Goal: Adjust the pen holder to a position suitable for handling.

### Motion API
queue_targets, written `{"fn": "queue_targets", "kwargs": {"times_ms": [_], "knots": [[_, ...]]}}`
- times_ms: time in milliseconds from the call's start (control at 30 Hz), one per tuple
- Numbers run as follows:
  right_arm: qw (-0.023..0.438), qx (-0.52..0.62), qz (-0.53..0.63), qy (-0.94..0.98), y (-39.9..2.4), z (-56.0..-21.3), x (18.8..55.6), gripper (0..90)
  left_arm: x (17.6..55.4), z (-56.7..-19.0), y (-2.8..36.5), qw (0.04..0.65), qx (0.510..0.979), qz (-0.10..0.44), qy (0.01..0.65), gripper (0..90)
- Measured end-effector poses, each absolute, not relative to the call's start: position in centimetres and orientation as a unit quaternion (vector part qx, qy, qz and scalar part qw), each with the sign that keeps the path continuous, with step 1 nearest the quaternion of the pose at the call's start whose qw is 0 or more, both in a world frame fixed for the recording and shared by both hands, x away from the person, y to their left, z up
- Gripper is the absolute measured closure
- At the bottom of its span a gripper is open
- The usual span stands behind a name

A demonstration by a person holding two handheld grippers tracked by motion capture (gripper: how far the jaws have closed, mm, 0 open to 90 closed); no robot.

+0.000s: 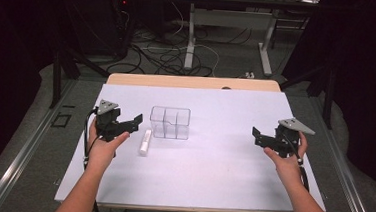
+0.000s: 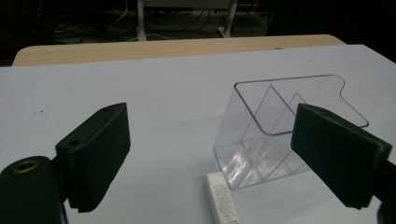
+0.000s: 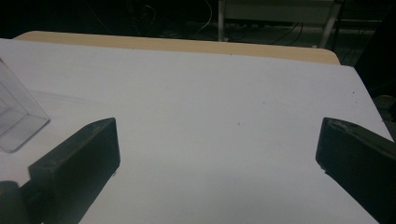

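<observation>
A clear plastic organizer box point(image 1: 170, 122) with inner dividers stands near the middle of the white table cover point(image 1: 211, 178). Just left of it lies a small white tube-like item point(image 1: 145, 142), pointing front to back. My left gripper point(image 1: 133, 123) hovers beside that item, open, jaws aimed toward the box. In the left gripper view the box point(image 2: 275, 135) and the white item point(image 2: 222, 198) sit ahead between the spread jaws, untouched. My right gripper point(image 1: 257, 136) is held at the table's right side, open and holding nothing. A corner of the box point(image 3: 16, 119) shows at left in the right gripper view.
The white cover leaves a strip of wooden tabletop point(image 1: 192, 81) bare at the far edge. Beyond the table are desk legs point(image 1: 190, 41) and loose cables point(image 1: 154, 53) on the floor. Metal rails point(image 1: 28, 145) run along both sides of the table.
</observation>
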State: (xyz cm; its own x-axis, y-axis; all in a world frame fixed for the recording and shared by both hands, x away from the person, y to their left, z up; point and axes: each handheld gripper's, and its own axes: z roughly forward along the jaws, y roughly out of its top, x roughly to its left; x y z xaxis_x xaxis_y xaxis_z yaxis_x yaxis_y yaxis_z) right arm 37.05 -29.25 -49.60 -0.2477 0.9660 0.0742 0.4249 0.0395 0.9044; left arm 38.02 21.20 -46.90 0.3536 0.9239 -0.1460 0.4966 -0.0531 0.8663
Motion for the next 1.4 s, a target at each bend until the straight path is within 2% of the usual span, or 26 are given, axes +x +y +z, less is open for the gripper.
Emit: {"fn": "queue_targets", "kwargs": {"times_ms": [267,633,833,1167,1400], "knots": [[0.299,0.530,0.444,0.658,-29.2,-49.9,37.1,0.0,39.1,-45.2,19.5,0.455,0.695,0.234,0.505,23.9],[0.290,0.533,0.443,0.660,-29.3,-50.3,37.1,0.1,41.1,-43.8,17.8,0.426,0.715,0.216,0.511,28.8],[0.282,0.541,0.447,0.654,-29.5,-50.4,37.2,1.1,41.9,-43.9,17.3,0.417,0.719,0.204,0.518,32.1],[0.273,0.547,0.448,0.652,-29.7,-50.6,37.3,3.5,43.6,-44.5,16.9,0.382,0.734,0.199,0.525,44.4],[0.270,0.550,0.448,0.651,-29.8,-50.7,37.4,4.7,44.2,-45.0,16.6,0.363,0.745,0.186,0.527,47.6]]}}
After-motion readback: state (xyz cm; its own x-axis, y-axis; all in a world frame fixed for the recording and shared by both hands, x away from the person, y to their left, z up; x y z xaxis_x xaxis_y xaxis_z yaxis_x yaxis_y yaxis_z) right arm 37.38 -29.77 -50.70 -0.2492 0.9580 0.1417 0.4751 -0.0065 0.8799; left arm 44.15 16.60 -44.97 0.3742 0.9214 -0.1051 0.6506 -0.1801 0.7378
